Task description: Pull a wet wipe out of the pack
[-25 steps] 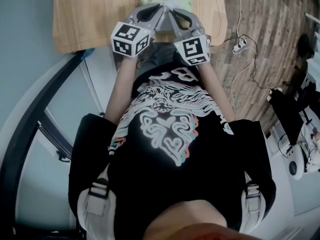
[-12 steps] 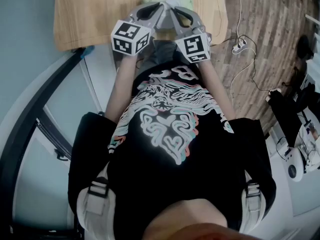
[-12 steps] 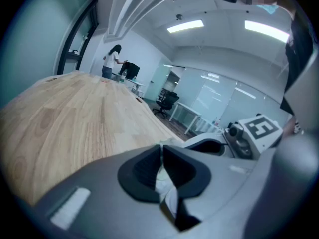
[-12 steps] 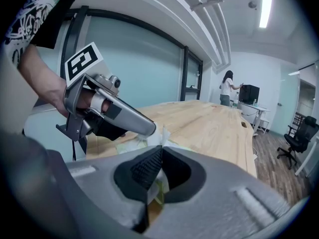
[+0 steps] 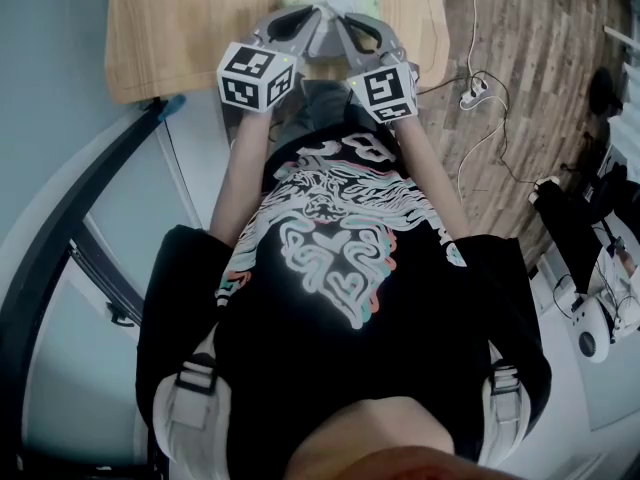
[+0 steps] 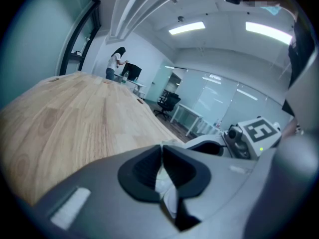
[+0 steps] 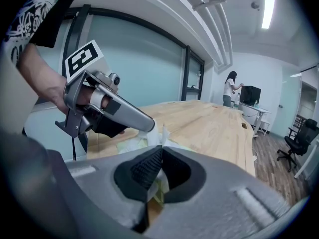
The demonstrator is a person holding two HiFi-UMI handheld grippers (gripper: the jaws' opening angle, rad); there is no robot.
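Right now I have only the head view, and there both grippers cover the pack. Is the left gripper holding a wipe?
Observer: Yes. In the left gripper view, the left gripper is shut on a white wet wipe.
Operator: And the right one, please?
Observer: The right gripper is shut too. Pale green and white material sits between its pads, and it looks like the edge of the pack.
Operator: Is the wipe out of the pack?
Observer: It seems not yet. The right gripper view shows the wipe standing up from the top of the pack, pinched at the tip of the left gripper.
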